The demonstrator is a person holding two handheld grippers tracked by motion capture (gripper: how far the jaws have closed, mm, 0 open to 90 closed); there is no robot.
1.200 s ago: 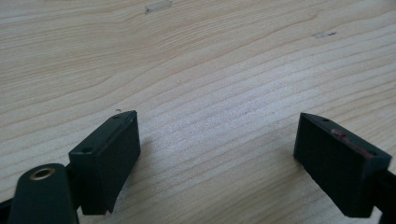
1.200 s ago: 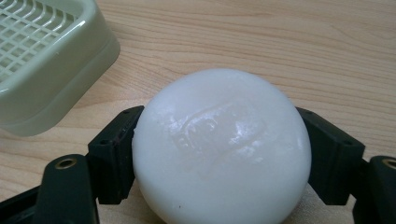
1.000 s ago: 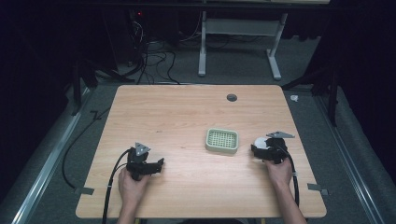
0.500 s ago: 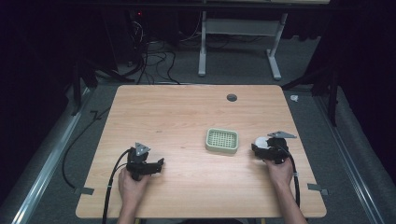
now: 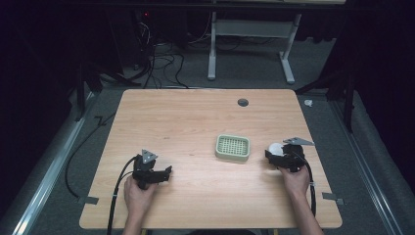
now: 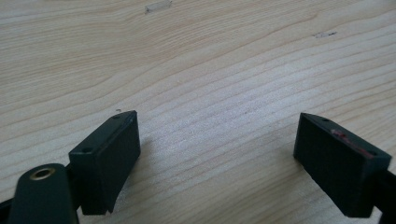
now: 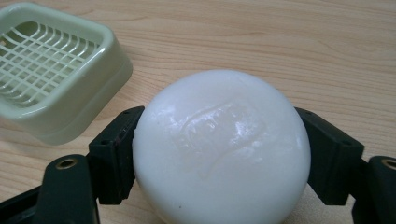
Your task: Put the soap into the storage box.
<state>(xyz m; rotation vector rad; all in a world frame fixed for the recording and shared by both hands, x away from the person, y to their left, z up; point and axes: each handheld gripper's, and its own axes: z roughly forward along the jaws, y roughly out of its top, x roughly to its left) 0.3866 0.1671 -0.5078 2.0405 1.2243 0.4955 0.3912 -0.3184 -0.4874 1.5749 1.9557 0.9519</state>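
White soap (image 7: 222,149) sat clamped in the right hand-held gripper (image 7: 219,154), just beside the green dish (image 7: 56,70) on the surface (image 5: 195,122). Nothing had shifted over the last second. Left hand-held gripper (image 6: 219,158) rested apart, empty. Placement into the dish remained outstanding.

The high view looks forward and down on the whole table (image 5: 195,122) from far off, while each gripper view sits close above the wood, looking along its own jaws; the right gripper view shares the green soap dish (image 7: 51,74) at its upper left with the high view's centre.
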